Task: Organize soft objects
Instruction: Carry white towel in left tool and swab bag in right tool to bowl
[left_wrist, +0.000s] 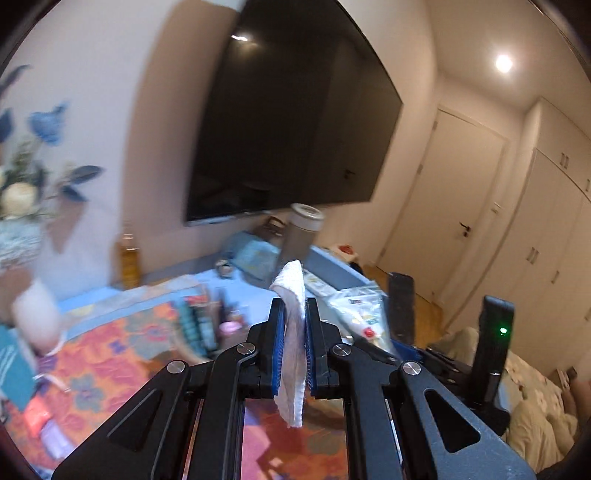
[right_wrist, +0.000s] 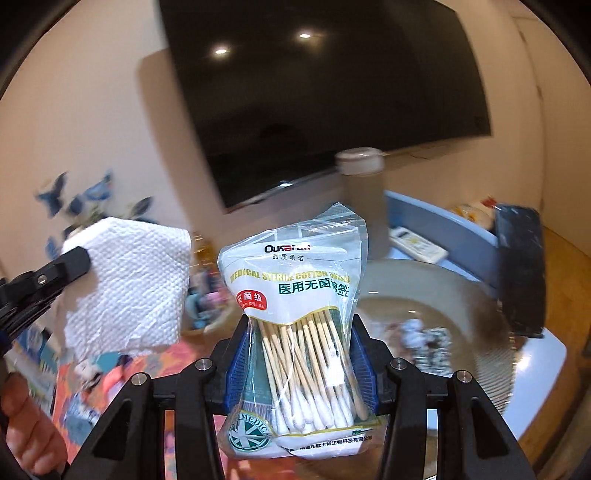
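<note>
Carrying two soft items, neither yet put down.
Left gripper (left_wrist: 295, 347) pinches a paper towel (left_wrist: 293, 332); right gripper (right_wrist: 301, 354) clamps a cotton-swab bag (right_wrist: 295, 295) (both aloft, placement remains).

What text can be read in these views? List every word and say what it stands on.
All on the cotton swab bag, held in the right gripper:
"MEDICAL STERILE COTTON", next word creased, unreadable.
"医用无菌棉签"
"品质承诺"
"无菌级", red patch.
"MEDIC", green seal, cut off.
Brand beginning "Ouk", rest unclear.
Bottom line too blurred.
Left wrist view: none readable.

Landmark: flask (right_wrist: 360, 192) on the worktop (right_wrist: 535, 354). TV (right_wrist: 325, 92) behind it, remote (right_wrist: 417, 242) right, bowl (right_wrist: 424, 332) in front, flowers (right_wrist: 74, 206) far left.
</note>
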